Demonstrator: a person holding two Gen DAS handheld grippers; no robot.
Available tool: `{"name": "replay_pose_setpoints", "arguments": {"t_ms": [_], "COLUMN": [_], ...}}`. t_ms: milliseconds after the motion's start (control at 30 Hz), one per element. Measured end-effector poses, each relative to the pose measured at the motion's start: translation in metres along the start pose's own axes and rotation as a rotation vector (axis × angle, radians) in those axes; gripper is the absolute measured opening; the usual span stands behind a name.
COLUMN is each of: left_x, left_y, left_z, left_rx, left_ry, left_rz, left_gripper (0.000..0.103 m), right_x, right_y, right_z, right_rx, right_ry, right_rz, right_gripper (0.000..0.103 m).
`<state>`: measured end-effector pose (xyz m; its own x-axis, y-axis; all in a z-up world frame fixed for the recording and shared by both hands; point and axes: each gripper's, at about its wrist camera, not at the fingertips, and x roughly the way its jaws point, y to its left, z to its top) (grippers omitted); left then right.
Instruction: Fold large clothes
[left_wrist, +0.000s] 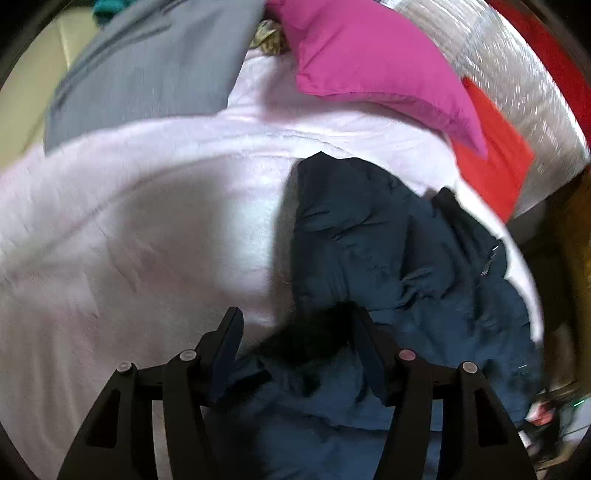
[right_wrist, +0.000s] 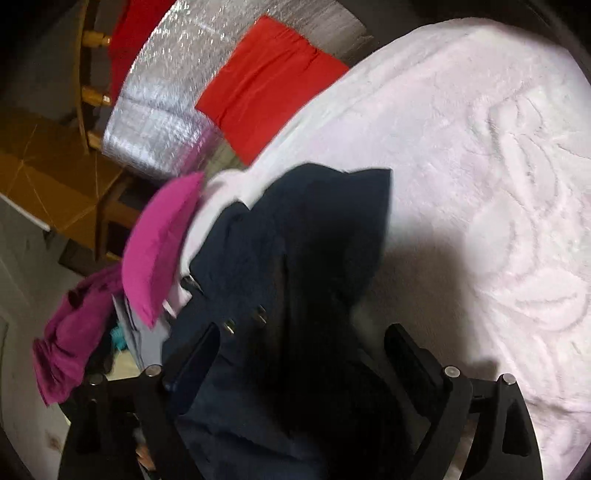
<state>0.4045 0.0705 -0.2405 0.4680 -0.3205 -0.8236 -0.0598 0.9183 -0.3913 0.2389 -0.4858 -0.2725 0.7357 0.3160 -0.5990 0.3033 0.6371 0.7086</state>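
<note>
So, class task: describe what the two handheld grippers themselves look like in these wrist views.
Both the left gripper and right gripper are matte black, with two flat, tapering jaws on angular linkage arms with triangular cut-outs. Small round silver pivot pins dot the joints. No cables, markings or sleeves show.

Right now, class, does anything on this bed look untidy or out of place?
Yes. The dark navy garment lies crumpled and bunched on the pale pink blanket, not flat. Both grippers, left and right, have their fingers spread, with navy cloth between them. A magenta pillow hangs askew at the bed's edge.
</note>
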Motion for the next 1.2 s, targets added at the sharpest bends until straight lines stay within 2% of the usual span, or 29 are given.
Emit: {"name": "replay_pose_setpoints", "arguments": {"t_ms": [33,67,100,133,167,200,233,300,400,433,500,533,633,667,700,767,900,967,1067,1133,1200], "left_x": [0.001,0.002,0.004,0.005,0.003,0.001,-0.004,-0.014,-0.017,-0.011,0.004,0.006,-0.002,-0.005,-0.007,-0.015,-0.050,-0.061,-0.067,-0.060,-0.051], "left_y": [0.002,0.001,0.000,-0.001,-0.003,-0.004,-0.007,-0.014,-0.020,-0.019,-0.015,-0.016,-0.023,-0.019,-0.017,-0.011,-0.016,-0.025,-0.049,-0.069,-0.082], "left_z": [-0.001,-0.003,-0.004,-0.004,-0.005,-0.006,-0.006,-0.004,-0.007,-0.005,-0.007,-0.008,-0.010,-0.010,-0.010,-0.008,-0.009,-0.010,-0.022,-0.031,-0.041], "left_rx": [-0.008,-0.002,0.011,0.023,0.039,0.048,0.059,0.080,0.115,0.107,0.105,0.125,0.161,0.147,0.134,0.100,0.128,0.160,0.247,0.324,0.392], "left_ry": [0.006,0.013,0.015,0.010,-0.002,-0.010,-0.025,-0.065,-0.072,-0.050,0.001,0.000,-0.017,-0.016,-0.014,-0.023,-0.168,-0.219,-0.248,-0.237,-0.208], "left_rz": [-0.025,-0.036,-0.027,-0.011,-0.005,-0.005,-0.025,-0.040,0.008,0.022,0.048,0.058,0.093,0.090,0.088,0.090,0.155,0.139,0.074,0.061,0.072], "left_gripper": [0.060,0.053,0.048,0.041,0.031,0.024,0.007,0.007,0.007,0.007,0.010,0.012,0.015,0.018,0.020,0.023,0.025,0.031,0.036,0.038,0.044], "right_x": [-0.003,-0.005,-0.006,-0.005,-0.004,-0.005,-0.009,-0.021,-0.033,-0.030,-0.007,0.002,-0.010,-0.014,-0.017,-0.032,-0.063,-0.066,-0.045,-0.023,0.001], "right_y": [-0.007,-0.009,-0.009,-0.004,0.004,0.012,0.024,0.047,0.064,0.060,0.043,0.033,0.020,0.020,0.021,0.024,0.048,0.068,0.110,0.130,0.144], "right_z": [-0.004,-0.008,-0.010,-0.012,-0.014,-0.016,-0.017,-0.021,-0.025,-0.027,-0.027,-0.029,-0.031,-0.030,-0.030,-0.032,-0.038,-0.040,-0.047,-0.053,-0.061], "right_rx": [0.000,-0.001,-0.005,-0.026,-0.058,-0.077,-0.103,-0.188,-0.241,-0.233,-0.212,-0.182,-0.101,-0.086,-0.081,-0.088,-0.148,-0.182,-0.278,-0.311,-0.332], "right_ry": [0.001,-0.010,-0.004,0.003,0.001,0.011,-0.010,-0.069,-0.180,-0.186,-0.115,-0.083,-0.106,-0.106,-0.105,-0.139,-0.248,-0.260,-0.200,-0.144,-0.087], "right_rz": [0.014,0.014,0.004,-0.023,-0.038,-0.024,-0.043,-0.079,-0.109,-0.130,-0.242,-0.279,-0.194,-0.194,-0.199,-0.215,-0.217,-0.171,-0.113,-0.082,-0.058], "right_gripper": [0.090,0.083,0.070,0.061,0.041,0.029,0.029,0.027,0.027,0.027,0.027,0.027,0.030,0.036,0.051,0.057,0.058,0.058,0.058,0.057,0.051]}}
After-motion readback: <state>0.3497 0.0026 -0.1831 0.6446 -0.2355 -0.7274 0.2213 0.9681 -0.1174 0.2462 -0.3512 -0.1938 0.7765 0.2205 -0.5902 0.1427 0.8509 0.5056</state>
